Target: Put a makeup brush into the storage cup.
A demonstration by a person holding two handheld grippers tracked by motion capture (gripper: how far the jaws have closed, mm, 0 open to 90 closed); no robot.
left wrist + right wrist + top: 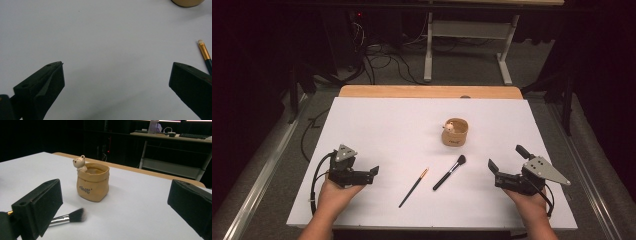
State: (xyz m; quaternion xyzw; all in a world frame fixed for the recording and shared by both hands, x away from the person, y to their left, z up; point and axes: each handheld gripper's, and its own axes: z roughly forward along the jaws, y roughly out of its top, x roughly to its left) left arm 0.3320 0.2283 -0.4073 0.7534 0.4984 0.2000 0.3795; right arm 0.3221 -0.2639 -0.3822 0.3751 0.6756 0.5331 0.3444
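Centrally, a little past the middle of the white table (pixel 377 125), stands a tan sack-shaped pot (pixel 455 133) with a small bear figure (pixel 449 127) perched at its rim; from the right gripper view the inside looks bare, though its bottom cannot be seen. Nearer the person lie two makeup brushes, well apart from the pot — a powder brush (pixel 449 172) with a dark bushy head pointing toward the pot, and to its left a slim eyeshadow brush (pixel 414 187) with a gold ferrule and pale tip. They lie side by side, close but not touching, both slanted the same way. The left gripper (pixel 373 172) rests at the table's left, its jaws spread wide and holding nothing, with the slim brush off to their right. The right gripper (pixel 492 167) sits at the right, jaws likewise wide apart and empty, the powder brush's head just beyond them. Nothing lies between either gripper and the brushes. Behind the table are floor cables (pixel 382 62) and a desk frame (pixel 467 37).
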